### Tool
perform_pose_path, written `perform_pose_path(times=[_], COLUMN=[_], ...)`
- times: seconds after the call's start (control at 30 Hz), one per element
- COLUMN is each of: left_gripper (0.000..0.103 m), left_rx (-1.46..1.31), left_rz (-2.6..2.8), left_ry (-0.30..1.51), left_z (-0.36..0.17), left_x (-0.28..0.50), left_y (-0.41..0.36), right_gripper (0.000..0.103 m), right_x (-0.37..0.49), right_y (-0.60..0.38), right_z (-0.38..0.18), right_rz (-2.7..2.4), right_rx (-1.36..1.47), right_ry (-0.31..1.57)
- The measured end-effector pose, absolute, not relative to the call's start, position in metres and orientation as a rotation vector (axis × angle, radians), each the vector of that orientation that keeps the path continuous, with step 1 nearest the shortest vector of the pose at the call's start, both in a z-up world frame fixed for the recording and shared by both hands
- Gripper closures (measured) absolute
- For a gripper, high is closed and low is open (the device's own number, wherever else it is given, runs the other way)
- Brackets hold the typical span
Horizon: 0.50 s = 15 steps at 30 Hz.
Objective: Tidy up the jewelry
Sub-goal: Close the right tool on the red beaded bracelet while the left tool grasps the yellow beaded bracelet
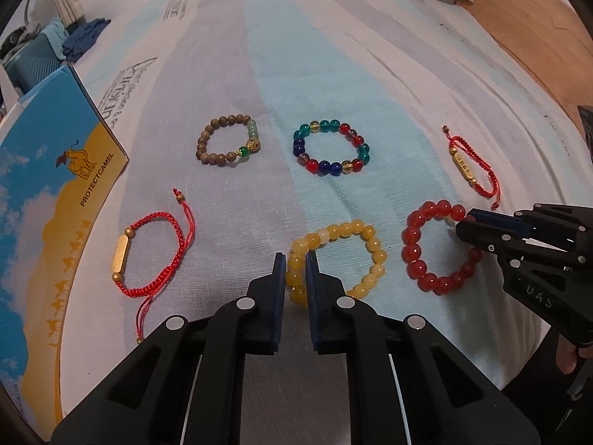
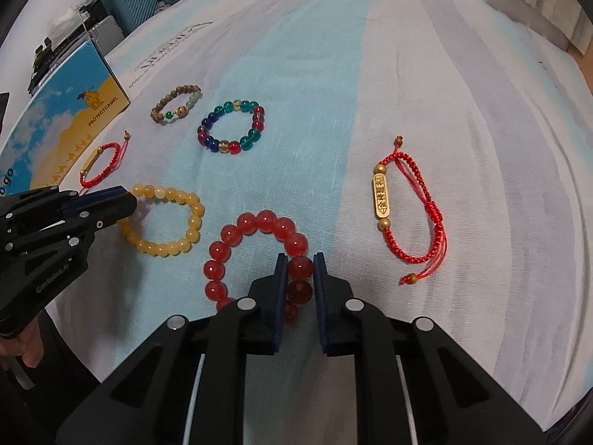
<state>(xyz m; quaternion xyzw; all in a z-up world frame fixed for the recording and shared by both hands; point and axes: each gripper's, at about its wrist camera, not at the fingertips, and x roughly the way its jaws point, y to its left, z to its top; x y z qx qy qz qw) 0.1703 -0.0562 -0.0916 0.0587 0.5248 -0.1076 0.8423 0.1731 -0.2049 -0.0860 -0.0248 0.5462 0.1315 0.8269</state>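
Several bracelets lie on a pale striped sheet (image 1: 333, 74). My left gripper (image 1: 295, 267) is shut on the near-left beads of the yellow bead bracelet (image 1: 348, 233). My right gripper (image 2: 301, 267) is shut on the right side of the red bead bracelet (image 2: 237, 241), and it enters the left wrist view from the right (image 1: 461, 224). Farther off lie a brown wooden bead bracelet (image 1: 218, 141) and a multicoloured glass bead bracelet (image 1: 331, 144). One red cord bracelet with a gold bar (image 1: 148, 252) lies at left, a second one (image 2: 407, 215) at right.
A blue and yellow box printed with a camel (image 1: 55, 204) stands along the left edge of the sheet. Suitcases and folded clothes (image 2: 122, 3) sit beyond the far left corner. A wooden floor (image 1: 537, 18) shows past the right side. A hand (image 2: 22, 348) holds the left gripper.
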Motion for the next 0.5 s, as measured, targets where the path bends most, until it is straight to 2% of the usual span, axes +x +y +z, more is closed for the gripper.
perform_pose_path(times=[0.5], left_gripper=[0.094], left_rx=[0.132], left_rz=[-0.229], left_ry=[1.065], left_z=[-0.064], left_x=[0.168], left_y=[-0.058], right_gripper=[0.09], right_x=[0.17], right_y=[-0.203], right_z=[-0.057], right_rz=[0.289], right_rx=[-0.05], right_ry=[1.107])
